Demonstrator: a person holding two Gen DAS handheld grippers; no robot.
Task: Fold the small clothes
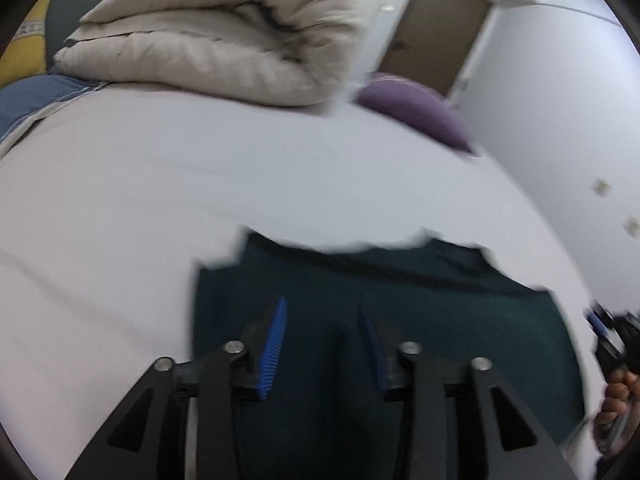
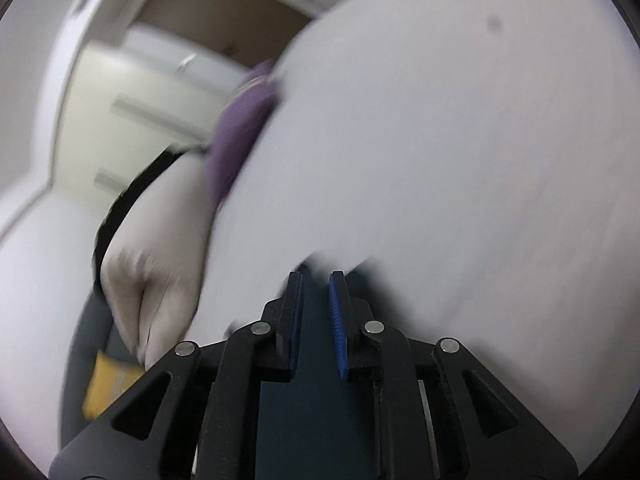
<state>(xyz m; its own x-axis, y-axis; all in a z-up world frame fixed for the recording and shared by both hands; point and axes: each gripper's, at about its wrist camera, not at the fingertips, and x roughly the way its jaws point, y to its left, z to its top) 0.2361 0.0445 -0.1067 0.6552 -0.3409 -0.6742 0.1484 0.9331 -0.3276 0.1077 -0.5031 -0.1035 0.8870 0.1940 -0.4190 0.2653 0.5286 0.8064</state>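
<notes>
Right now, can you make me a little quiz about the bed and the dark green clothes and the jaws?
1. True or false: the left gripper has its jaws spread apart above the dark green garment.
2. What lies folded at the far side of the bed? A) a beige duvet B) a red towel C) a pile of books
3. Fill in the missing word: the small cushion near the bed's far edge is ____ in colour.

Key: 1 true. 2 A, the beige duvet. 3 purple.
</notes>
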